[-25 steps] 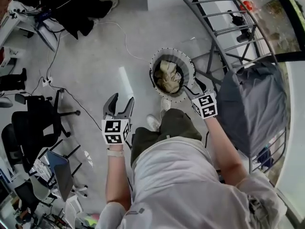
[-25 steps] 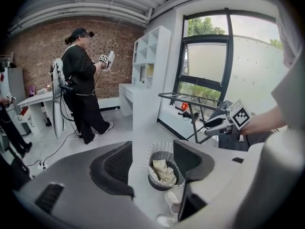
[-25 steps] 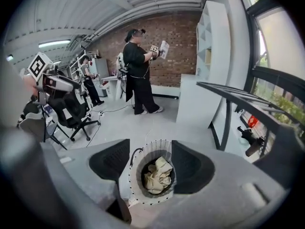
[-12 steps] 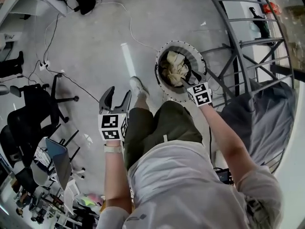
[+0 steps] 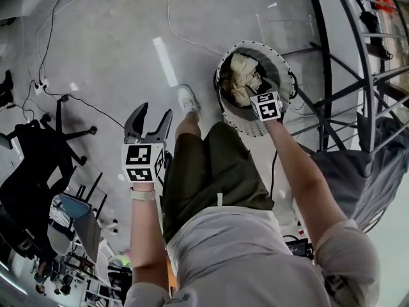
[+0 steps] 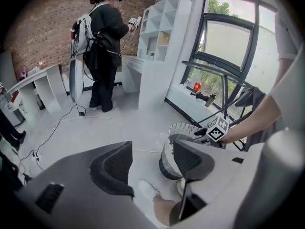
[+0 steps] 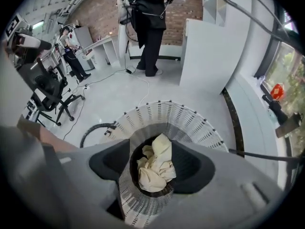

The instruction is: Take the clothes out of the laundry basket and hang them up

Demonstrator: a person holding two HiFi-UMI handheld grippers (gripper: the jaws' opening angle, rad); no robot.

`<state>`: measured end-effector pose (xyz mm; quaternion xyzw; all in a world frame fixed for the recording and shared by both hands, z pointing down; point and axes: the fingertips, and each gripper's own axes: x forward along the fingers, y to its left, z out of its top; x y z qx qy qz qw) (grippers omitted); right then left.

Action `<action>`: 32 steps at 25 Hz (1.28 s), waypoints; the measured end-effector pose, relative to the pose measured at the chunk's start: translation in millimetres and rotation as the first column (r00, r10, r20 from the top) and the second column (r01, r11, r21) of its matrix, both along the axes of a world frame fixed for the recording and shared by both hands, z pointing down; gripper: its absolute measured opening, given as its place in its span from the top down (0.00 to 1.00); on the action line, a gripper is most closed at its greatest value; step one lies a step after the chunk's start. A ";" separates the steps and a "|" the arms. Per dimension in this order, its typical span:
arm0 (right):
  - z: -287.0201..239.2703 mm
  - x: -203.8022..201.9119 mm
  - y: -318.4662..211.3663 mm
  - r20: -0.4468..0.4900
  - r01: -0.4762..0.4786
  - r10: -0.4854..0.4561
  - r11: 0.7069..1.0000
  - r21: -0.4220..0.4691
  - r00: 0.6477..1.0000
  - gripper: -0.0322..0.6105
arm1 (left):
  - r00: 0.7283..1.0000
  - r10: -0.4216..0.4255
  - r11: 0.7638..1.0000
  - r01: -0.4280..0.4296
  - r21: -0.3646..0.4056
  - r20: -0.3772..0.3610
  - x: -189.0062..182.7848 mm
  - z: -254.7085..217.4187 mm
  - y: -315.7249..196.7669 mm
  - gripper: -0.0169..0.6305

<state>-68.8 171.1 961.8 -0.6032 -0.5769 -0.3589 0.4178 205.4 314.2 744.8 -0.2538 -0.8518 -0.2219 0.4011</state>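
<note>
A round white slatted laundry basket (image 5: 283, 66) stands on the floor, also seen in the right gripper view (image 7: 176, 113) and the left gripper view (image 6: 166, 159). A crumpled cream cloth (image 5: 241, 75) lies inside it (image 7: 157, 154). My right gripper (image 5: 255, 87) reaches into the basket's mouth, open, its jaws standing either side of the cloth (image 7: 153, 171) and apart from it. My left gripper (image 5: 153, 115) hangs open and empty beside my left leg (image 6: 152, 162). A dark metal drying rack (image 5: 332, 62) stands right of the basket with a grey garment (image 5: 361, 171) draped on it.
My white shoe (image 5: 187, 100) is just left of the basket. Black office chairs (image 5: 38, 152) and floor cables (image 5: 57, 88) lie at the left. A person in black (image 7: 147, 27) stands by white shelving (image 6: 162, 37). The rack's legs (image 5: 307, 101) crowd the basket's right side.
My right gripper has moved from the basket's near rim forward over its opening, above the cloth. I have stepped closer to the basket. The left gripper stays open beside my leg.
</note>
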 end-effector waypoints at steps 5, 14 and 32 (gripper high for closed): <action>93.2 -4.7 20.7 0.016 0.025 -0.026 0.998 0.066 1.000 0.53 | 1.000 0.023 1.000 -0.023 0.009 -0.011 -2.1 70.1 32.1 0.56; 250.2 -10.6 28.1 0.052 0.106 -0.117 0.978 0.178 0.992 0.53 | 0.996 -0.033 0.999 0.032 -0.021 -0.079 46.6 174.8 83.4 0.56; 246.7 -40.6 28.5 0.069 -0.046 0.032 0.976 0.215 0.997 0.92 | 0.995 0.004 0.999 -0.001 0.032 -0.101 47.8 192.1 73.3 0.56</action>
